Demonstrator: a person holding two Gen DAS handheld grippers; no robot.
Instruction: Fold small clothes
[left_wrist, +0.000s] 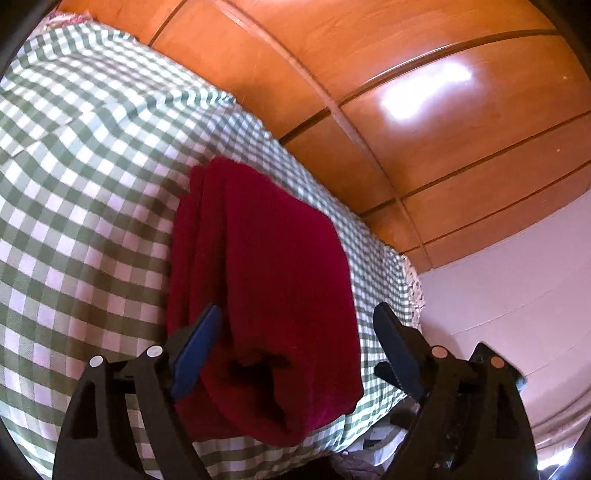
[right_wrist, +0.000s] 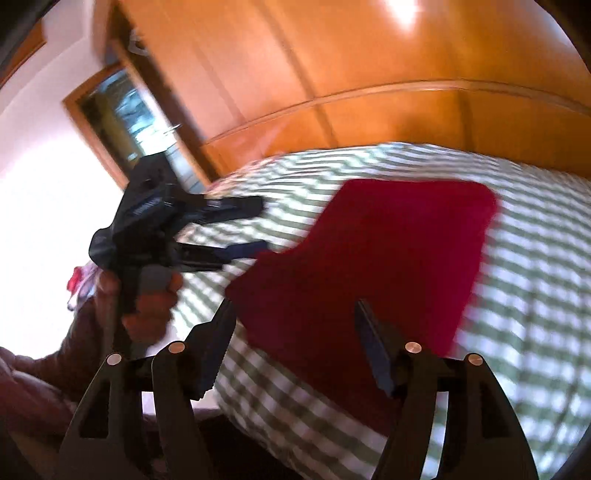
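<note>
A dark red garment (left_wrist: 266, 280) lies folded in layers on the green-and-white checked cloth (left_wrist: 81, 177). My left gripper (left_wrist: 299, 314) is open above its near end, one finger over the fabric, the other off its right side, holding nothing. In the right wrist view, which is motion-blurred, the garment (right_wrist: 380, 266) lies flat on the checked cloth (right_wrist: 535, 314). My right gripper (right_wrist: 293, 306) is open just above the garment's near edge and empty. The left gripper (right_wrist: 262, 225) also shows there, open, held in a hand beside the garment's left edge.
A glossy wooden wardrobe (left_wrist: 424, 110) stands right behind the checked surface. A white wall (left_wrist: 517, 314) is at the right. In the right wrist view a wooden-framed doorway or mirror (right_wrist: 125, 122) is at the left, with a small pile of coloured clothes (right_wrist: 79, 284) below it.
</note>
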